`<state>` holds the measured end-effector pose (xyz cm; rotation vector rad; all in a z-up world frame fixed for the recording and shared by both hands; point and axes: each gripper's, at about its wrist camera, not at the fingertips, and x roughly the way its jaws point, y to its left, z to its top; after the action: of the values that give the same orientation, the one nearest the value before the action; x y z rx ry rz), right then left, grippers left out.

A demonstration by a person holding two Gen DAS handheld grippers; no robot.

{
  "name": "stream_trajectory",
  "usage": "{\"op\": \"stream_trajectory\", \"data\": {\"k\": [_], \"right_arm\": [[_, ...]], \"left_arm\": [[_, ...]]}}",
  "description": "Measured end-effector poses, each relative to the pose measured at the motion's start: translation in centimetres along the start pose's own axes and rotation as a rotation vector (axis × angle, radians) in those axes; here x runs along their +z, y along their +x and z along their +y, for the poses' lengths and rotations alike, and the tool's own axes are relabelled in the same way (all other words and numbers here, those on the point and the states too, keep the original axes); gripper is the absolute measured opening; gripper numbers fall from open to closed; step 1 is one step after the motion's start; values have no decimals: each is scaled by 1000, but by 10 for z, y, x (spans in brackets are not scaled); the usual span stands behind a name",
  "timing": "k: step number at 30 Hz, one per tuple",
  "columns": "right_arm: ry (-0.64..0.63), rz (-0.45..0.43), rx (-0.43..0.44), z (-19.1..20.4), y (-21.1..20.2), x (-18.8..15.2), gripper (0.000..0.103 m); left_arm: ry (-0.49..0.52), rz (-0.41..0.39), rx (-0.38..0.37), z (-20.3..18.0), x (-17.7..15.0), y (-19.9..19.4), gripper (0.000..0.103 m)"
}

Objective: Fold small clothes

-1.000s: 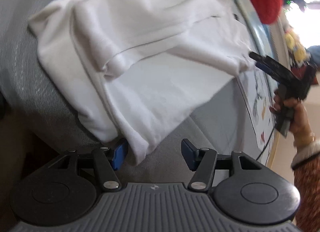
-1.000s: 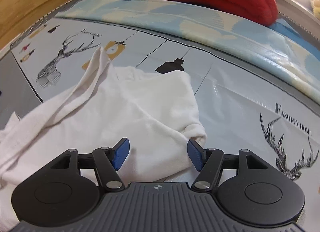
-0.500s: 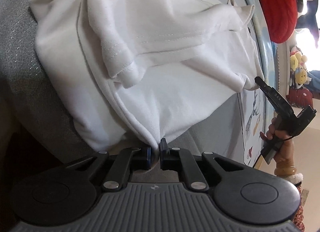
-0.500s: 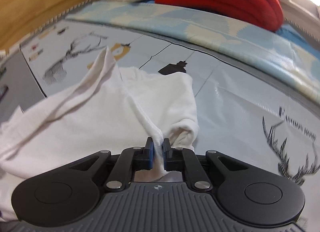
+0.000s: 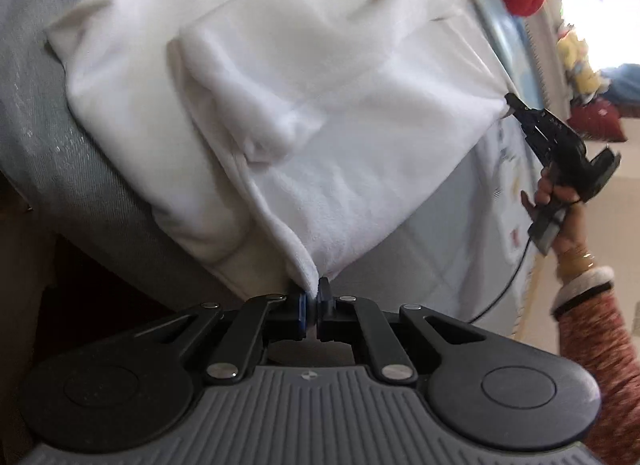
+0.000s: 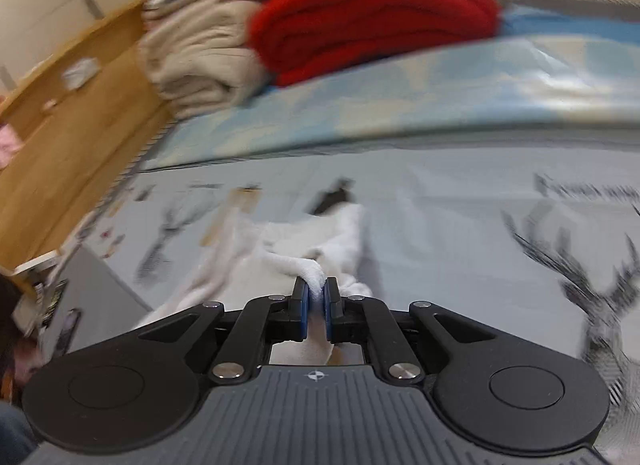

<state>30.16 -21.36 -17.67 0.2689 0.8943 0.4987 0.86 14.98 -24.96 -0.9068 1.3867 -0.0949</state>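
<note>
My left claw (image 5: 311, 297) pinches the white garment's (image 5: 320, 117) near corner at 6 o'clock; my right claw (image 6: 316, 293) grips bunched cloth. The garment lies on the printed tabletop (image 6: 460, 225), blurred beyond.

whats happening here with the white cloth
A person is folding a white garment on a printed mat, a handheld gripper in each hand. The left gripper is shut on one corner, and the right gripper is shut on the opposite corner, with the cloth spread between them.
</note>
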Motion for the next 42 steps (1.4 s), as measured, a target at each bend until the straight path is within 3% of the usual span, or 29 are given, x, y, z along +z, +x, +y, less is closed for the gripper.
{"op": "stream_trajectory", "data": {"k": [2, 4, 7, 9, 11, 14, 19, 22, 26, 29, 32, 35, 37, 40, 42], "right_arm": [[18, 48, -90, -12, 13, -9, 8], [47, 98, -167, -19, 30, -19, 15], [83, 71, -198, -15, 31, -25, 34], [100, 81, -222, -11, 28, -24, 45], [78, 76, -246, -5, 19, -21, 48], [54, 39, -240, 3, -5, -22, 50], [86, 8, -78, 31, -45, -44, 49], [32, 63, 21, 66, -41, -62, 38], [-78, 128, 1, 112, -7, -62, 37], [-87, 179, -70, 124, 30, -52, 37], [-127, 235, -133, 132, 60, -49, 37], [-177, 306, -161, 142, 90, -49, 37], [-206, 302, -146, 157, 101, -42, 37], [-159, 229, 29, 178, 102, -16, 37], [-76, 140, 127, 185, 95, 0, 37]], "left_arm": [[27, 8, 54, 2, -1, 10, 4], [37, 10, 49, 1, 0, 10, 5], [72, 6, 53, -6, 2, 2, 11], [86, 16, 67, -12, 3, -4, 41], [77, -9, 59, -15, 5, -19, 55], [75, -58, 38, -18, 8, -39, 66], [15, -96, 8, -8, 28, -57, 66], [-13, -47, 3, -4, 42, -53, 66], [4, 49, 22, -5, 57, -32, 66], [61, 75, 64, -4, 69, -19, 68], [14, 76, 46, 6, 84, -15, 68], [-53, 4, 53, 17, 104, -32, 68], [-94, -103, 59, 27, 119, -57, 69], [-200, -286, 81, 50, 136, -99, 77], [-236, -354, 97, 60, 139, -118, 80]]}}
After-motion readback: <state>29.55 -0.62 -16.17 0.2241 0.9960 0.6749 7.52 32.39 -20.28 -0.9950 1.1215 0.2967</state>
